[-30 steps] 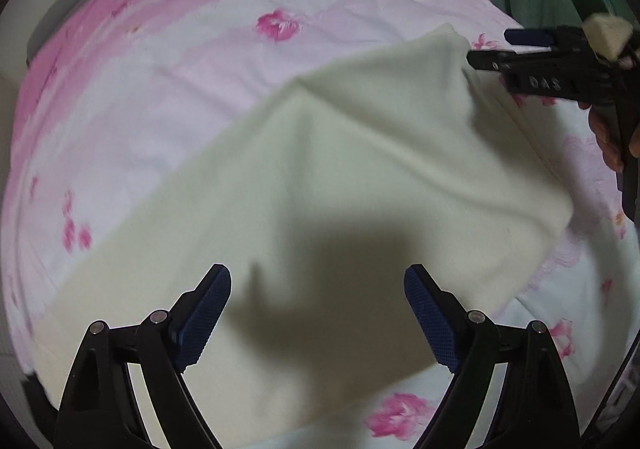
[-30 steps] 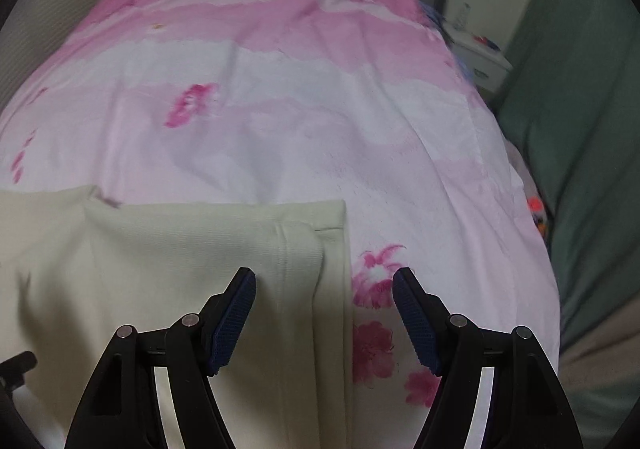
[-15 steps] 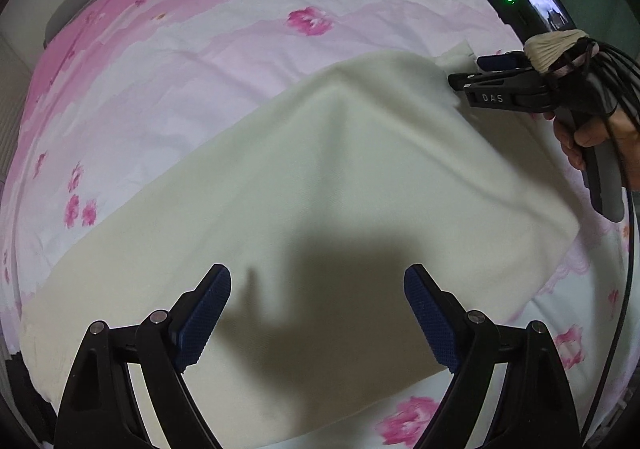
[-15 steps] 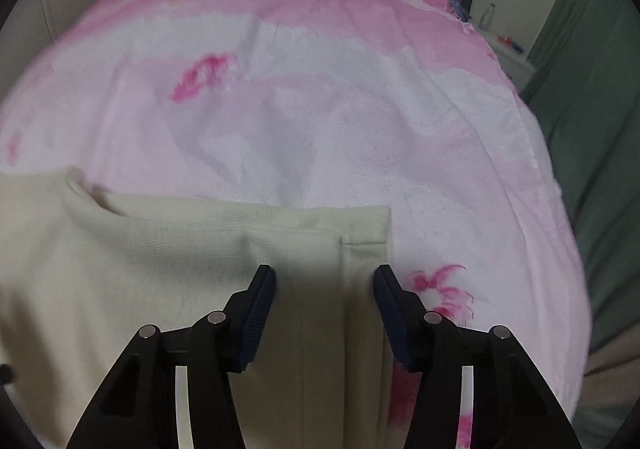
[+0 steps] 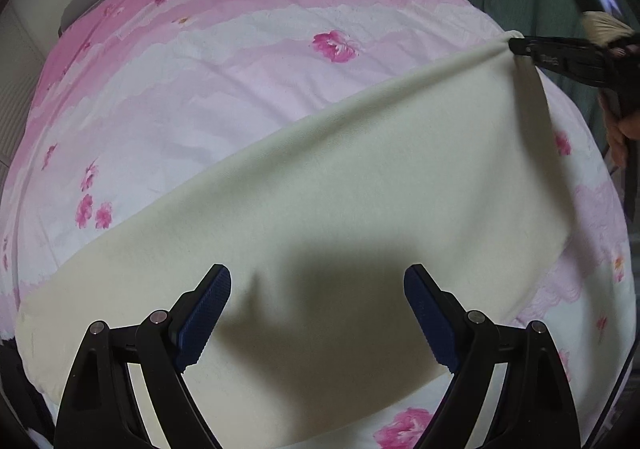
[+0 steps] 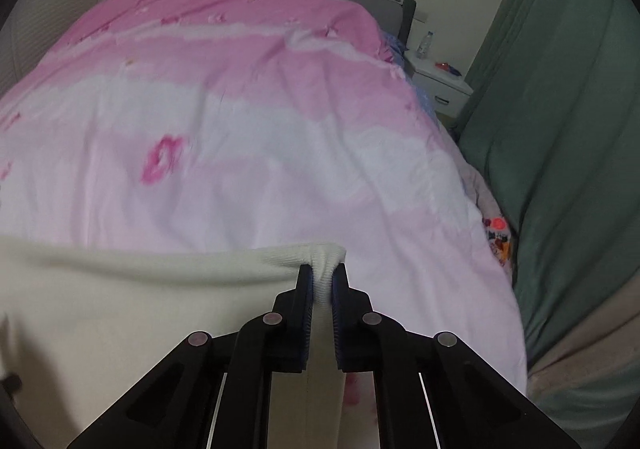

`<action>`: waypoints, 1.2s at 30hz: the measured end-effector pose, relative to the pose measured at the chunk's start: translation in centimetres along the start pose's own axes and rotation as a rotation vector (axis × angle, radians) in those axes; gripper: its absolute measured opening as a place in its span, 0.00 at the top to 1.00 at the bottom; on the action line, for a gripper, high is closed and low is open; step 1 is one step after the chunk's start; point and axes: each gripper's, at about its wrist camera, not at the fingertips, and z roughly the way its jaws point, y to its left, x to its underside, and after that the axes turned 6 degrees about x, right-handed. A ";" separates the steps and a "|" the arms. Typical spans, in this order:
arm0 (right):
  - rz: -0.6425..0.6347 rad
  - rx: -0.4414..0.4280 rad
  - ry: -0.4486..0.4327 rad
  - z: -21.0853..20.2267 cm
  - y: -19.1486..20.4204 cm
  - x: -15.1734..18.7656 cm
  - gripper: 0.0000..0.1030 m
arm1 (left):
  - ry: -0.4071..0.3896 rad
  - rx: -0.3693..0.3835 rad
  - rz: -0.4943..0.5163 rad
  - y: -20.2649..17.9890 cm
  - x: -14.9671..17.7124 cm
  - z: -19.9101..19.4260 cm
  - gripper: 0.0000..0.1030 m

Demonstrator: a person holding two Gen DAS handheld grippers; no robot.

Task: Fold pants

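While the right gripper (image 6: 321,281) has its blue pads pinched together on a bunched corner of the cream pants (image 5: 340,209), the grip looks thin: only a small ribbed wad of hem sits between the jaws, close to their tips. From the left wrist view that same gripper (image 5: 520,46) appears at the far right, raising the corner so the top edge of the cloth runs taut and slanted down toward the lower left. If the pull goes on along that line, I judge the hem could creep out of the pads and drop, since knit fabric stretches and thins under tension.

The left gripper (image 5: 316,313) hangs over the near part of the pants with its fingers (image 5: 204,309) wide apart, holding nothing (its shadow falls on the cloth just ahead). That leaves the rest of the garment free on the pink floral duvet (image 5: 224,89). With one corner lifted and nothing pinning or lifting the other, the fold would likely come out skewed, one edge dragging across the bedding and gathering wrinkles.

The pants lie spread across the foot of the bed, reaching toward its right side where a green curtain (image 6: 560,129) hangs; a carry too far that way could let the cloth slide off the duvet's edge. Whether a second layer lies under the top one I cannot tell.
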 end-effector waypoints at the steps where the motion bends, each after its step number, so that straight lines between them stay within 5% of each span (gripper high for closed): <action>1: -0.024 0.021 0.004 0.2 0.3 -0.5 0.93 | -0.002 0.005 -0.009 0.1 0.0 -0.1 0.14; 7: -0.140 0.138 0.177 6.2 3.9 -0.1 0.91 | -0.024 -0.019 -0.034 0.3 0.8 -1.0 0.14; 9: -0.154 0.170 0.151 6.1 4.8 0.8 0.80 | -0.047 -0.039 -0.040 0.5 1.4 -1.8 0.14; 11: -0.149 0.206 0.135 5.0 5.1 1.2 0.50 | -0.069 -0.055 -0.061 0.9 2.0 -2.7 0.14; 13: -0.119 0.171 0.092 2.4 4.4 1.8 0.35 | -0.092 -0.049 -0.097 1.7 2.8 -4.2 0.14; 17: -0.082 0.132 -0.001 -5.1 2.8 3.5 0.34 | -0.125 -0.029 -0.163 3.1 4.5 -7.8 0.14; 24: -0.151 -0.076 -0.052 -18.2 4.3 8.1 0.34 | -0.159 -0.066 -0.239 5.1 10.9 -16.2 0.13; 36: -0.253 -0.442 -0.089 -33.8 16.3 14.5 0.34 | -0.161 -0.233 -0.407 11.7 28.4 -26.8 0.13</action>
